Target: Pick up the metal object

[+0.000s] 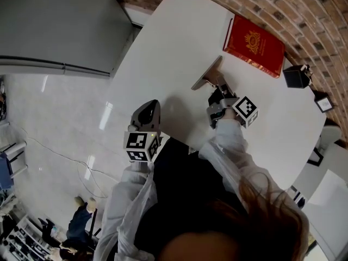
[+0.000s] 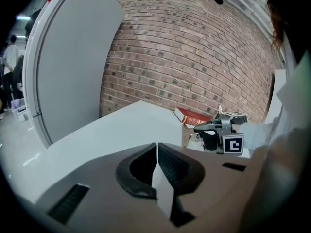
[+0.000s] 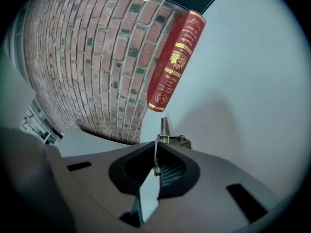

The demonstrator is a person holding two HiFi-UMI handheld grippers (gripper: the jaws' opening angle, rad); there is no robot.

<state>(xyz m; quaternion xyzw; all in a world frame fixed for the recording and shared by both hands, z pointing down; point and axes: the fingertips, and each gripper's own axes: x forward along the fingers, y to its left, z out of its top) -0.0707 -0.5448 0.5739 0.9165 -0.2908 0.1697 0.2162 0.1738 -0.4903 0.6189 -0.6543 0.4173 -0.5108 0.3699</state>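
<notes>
Right gripper view shows us the fingers (image 3: 177, 171) of the right gripper (image 3: 156, 165) pinched almost together on a thin edge of the metal object (image 3: 164, 129), standing on the white bench (image 3: 252, 81) at lower centre, below the red book (image 3: 176, 57). We judge the grasp made; next comes a steady lift. Our left gripper (image 2: 156, 166) is closed, empty.

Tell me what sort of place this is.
Probably an indoor office or lab-like workroom: a white table beside a bare brick wall, a red book lying on it, and a glossy pale floor.
</notes>
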